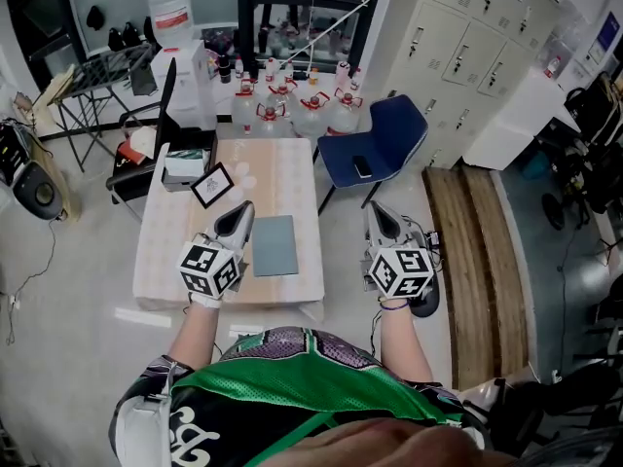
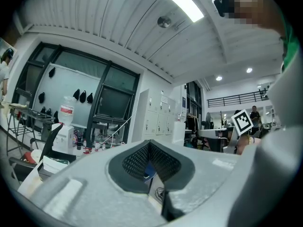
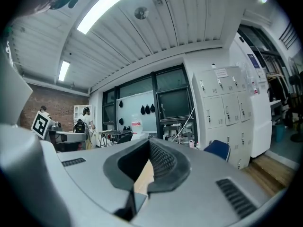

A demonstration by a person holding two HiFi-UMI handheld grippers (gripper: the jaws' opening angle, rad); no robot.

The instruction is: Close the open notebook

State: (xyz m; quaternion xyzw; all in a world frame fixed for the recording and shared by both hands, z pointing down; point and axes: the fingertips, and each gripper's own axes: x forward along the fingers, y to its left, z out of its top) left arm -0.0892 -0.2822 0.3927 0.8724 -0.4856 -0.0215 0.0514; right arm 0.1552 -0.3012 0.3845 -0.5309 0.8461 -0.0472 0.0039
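A grey-blue notebook (image 1: pixel 274 244) lies flat with its cover shut on the pale table (image 1: pixel 282 168), near the front edge. My left gripper (image 1: pixel 242 208) hovers just left of the notebook, its jaws together with nothing between them; in the left gripper view (image 2: pixel 149 144) the ribbed pads meet at the tip. My right gripper (image 1: pixel 376 208) is held past the table's right edge, beside the notebook and apart from it. Its jaws (image 3: pixel 149 142) are shut and hold nothing.
A small framed card (image 1: pixel 211 185) and a white box (image 1: pixel 185 163) sit at the table's far left. A blue chair (image 1: pixel 375 139) with a phone (image 1: pixel 362 166) stands at the far right corner. Water jugs (image 1: pixel 292 105) and a dispenser (image 1: pixel 185 76) stand behind.
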